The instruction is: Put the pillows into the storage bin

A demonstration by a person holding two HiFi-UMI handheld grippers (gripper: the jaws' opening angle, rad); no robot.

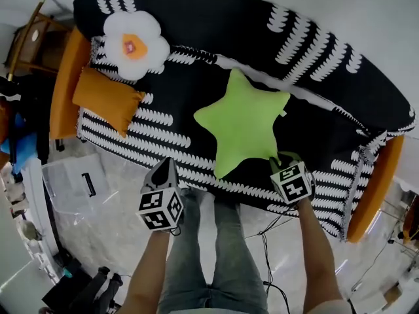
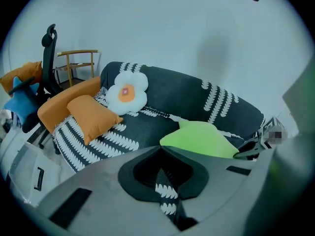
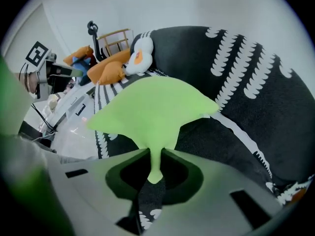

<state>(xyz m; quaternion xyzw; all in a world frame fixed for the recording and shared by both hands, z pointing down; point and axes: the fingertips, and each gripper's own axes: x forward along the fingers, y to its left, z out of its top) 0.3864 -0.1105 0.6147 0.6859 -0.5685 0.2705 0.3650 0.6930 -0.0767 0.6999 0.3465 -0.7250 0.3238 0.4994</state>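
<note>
A lime green star pillow (image 1: 243,121) lies on the black-and-white sofa (image 1: 216,38). My right gripper (image 1: 283,158) is shut on one of its lower points; in the right gripper view the star pillow (image 3: 152,109) has its tip pinched between the jaws of that gripper (image 3: 155,154). My left gripper (image 1: 165,170) hangs in front of the sofa's edge, jaws shut with nothing held (image 2: 160,151). An orange pillow (image 1: 107,99) and a white egg-shaped pillow (image 1: 133,44) sit at the sofa's left end. The clear storage bin (image 1: 73,183) stands on the floor to the left.
Orange sofa arms (image 1: 64,84) flank both ends. A wooden chair (image 1: 29,41) and blue items (image 1: 14,146) are at far left. Cables (image 1: 268,254) run across the floor by the person's legs (image 1: 213,254). An office chair (image 2: 48,58) stands beside the sofa.
</note>
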